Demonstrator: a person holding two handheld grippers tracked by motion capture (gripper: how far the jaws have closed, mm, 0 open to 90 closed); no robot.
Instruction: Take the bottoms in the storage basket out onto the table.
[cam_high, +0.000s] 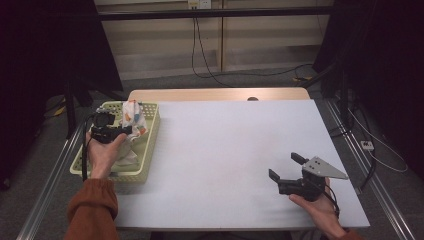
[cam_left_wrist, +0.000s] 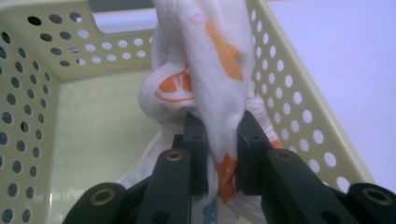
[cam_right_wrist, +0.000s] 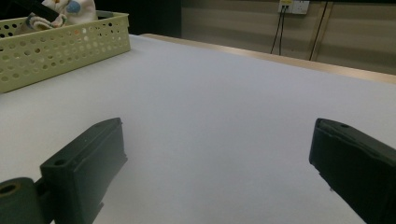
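Two grippers in play: my left gripper (cam_left_wrist: 219, 149) is clenched on a bunched fold of the white cloth (cam_left_wrist: 210, 79) with orange print, which hangs over the perforated yellow-green basket (cam_high: 150, 135) at the table's left edge. Part of the cloth looks to be down inside the basket. My right gripper (cam_high: 287, 167) sits idle, jaws spread wide with nothing between, low over the bare white table (cam_high: 225, 150), well apart from the basket. I'd say lift straight up until the trailing fabric clears the rim, keep the pinch firm, avoid dragging on the basket wall so it doesn't tip
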